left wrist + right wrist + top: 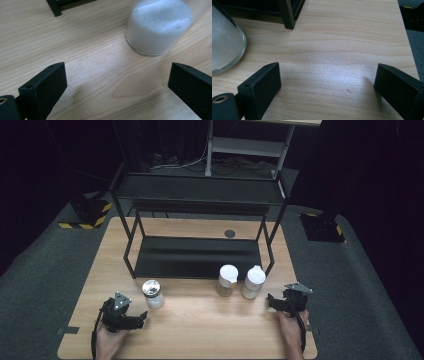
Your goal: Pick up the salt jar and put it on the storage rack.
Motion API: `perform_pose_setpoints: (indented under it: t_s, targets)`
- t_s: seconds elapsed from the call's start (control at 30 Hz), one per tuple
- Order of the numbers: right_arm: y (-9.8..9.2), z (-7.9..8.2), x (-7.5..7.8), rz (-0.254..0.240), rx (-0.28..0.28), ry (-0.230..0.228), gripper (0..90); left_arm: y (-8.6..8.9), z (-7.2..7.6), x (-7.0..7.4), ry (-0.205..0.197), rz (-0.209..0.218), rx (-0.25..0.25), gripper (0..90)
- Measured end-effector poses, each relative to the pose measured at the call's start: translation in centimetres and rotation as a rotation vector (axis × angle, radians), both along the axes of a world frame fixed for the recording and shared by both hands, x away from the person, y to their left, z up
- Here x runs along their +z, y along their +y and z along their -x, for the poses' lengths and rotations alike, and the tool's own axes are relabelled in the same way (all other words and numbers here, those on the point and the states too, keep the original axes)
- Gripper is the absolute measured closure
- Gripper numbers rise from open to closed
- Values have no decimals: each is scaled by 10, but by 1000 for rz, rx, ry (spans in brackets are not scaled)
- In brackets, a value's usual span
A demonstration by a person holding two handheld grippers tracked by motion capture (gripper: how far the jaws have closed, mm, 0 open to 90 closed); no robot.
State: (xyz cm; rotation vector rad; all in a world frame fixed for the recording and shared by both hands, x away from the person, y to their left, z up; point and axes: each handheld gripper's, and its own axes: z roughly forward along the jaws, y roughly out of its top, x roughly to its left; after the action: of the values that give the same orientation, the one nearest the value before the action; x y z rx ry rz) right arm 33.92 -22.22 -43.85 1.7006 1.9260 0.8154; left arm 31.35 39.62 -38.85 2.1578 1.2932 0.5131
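Nothing has been picked up yet, by the look of it: three jars stand on the desk (190,320) in front of the black rack (197,255), whose shelves are bare, so I'd judge all the real work is left. The left gripper (141,318), low left in the high view, has its fingers spread wide and empty, pointed at the jar with the shiny lid (153,293) just beside it (white powder inside, it seems). The right gripper (270,300), low right, is likewise released, near the two white-capped jars (241,281) at centre. The desk is pale wood on grey carpet, and the room behind is dark, with cables on the floor.
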Motion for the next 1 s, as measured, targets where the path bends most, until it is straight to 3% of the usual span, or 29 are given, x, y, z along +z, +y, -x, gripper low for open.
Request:
perform_pose_setpoints:
  t_s: [0.27,1.0]
  targets:
    - [0,0,0,0,0,1,62,-9,-5,0,-2,12,-27,23]
    - [0,0,0,0,0,1,62,-25,-16,-4,-16,37,-42,31]
